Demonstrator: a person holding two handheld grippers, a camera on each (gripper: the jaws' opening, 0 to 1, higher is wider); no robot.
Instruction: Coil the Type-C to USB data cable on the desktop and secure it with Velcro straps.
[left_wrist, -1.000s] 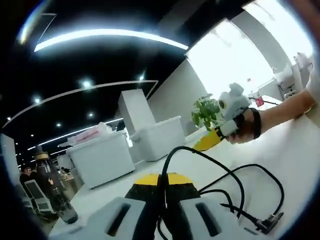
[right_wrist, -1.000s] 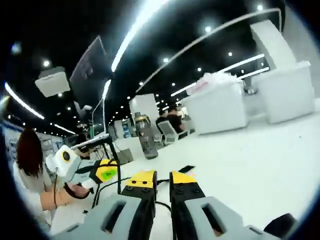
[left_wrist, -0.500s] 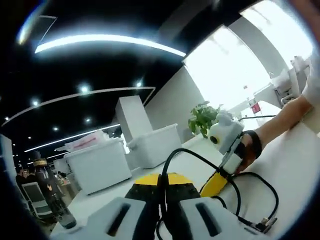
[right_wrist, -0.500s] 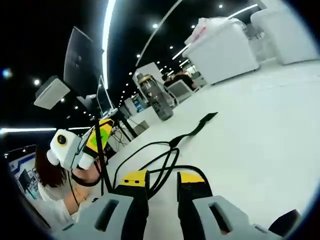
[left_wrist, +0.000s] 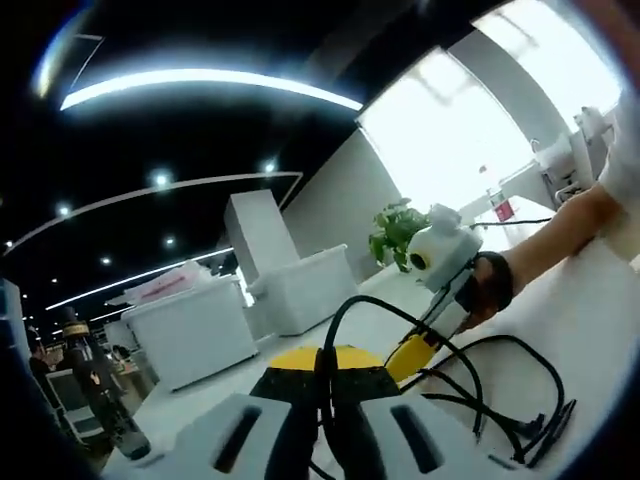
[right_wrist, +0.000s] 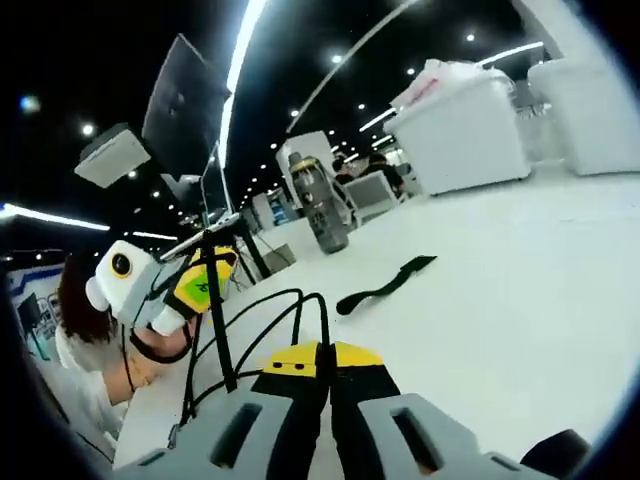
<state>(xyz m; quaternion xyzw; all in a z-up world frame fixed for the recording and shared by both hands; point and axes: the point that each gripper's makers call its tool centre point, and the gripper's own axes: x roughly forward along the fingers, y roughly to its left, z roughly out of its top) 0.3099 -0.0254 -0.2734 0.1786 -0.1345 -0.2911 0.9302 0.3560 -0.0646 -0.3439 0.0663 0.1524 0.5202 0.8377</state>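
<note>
Both grippers, left (left_wrist: 322, 368) and right (right_wrist: 316, 362), are clamped on the black cable (right_wrist: 262, 318), which loops over the white desktop (right_wrist: 520, 300). Velcro strap (right_wrist: 385, 284) lies flat at 1 o'clock, pointing up-right. Half a second ago the right jaws were apart; now they're closed.

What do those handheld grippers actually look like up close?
Each gripper has light grey bodies with slotted jaws and black tips capped in yellow, as on the left gripper and the right gripper. A black strap wraps the person's wrist.
</note>
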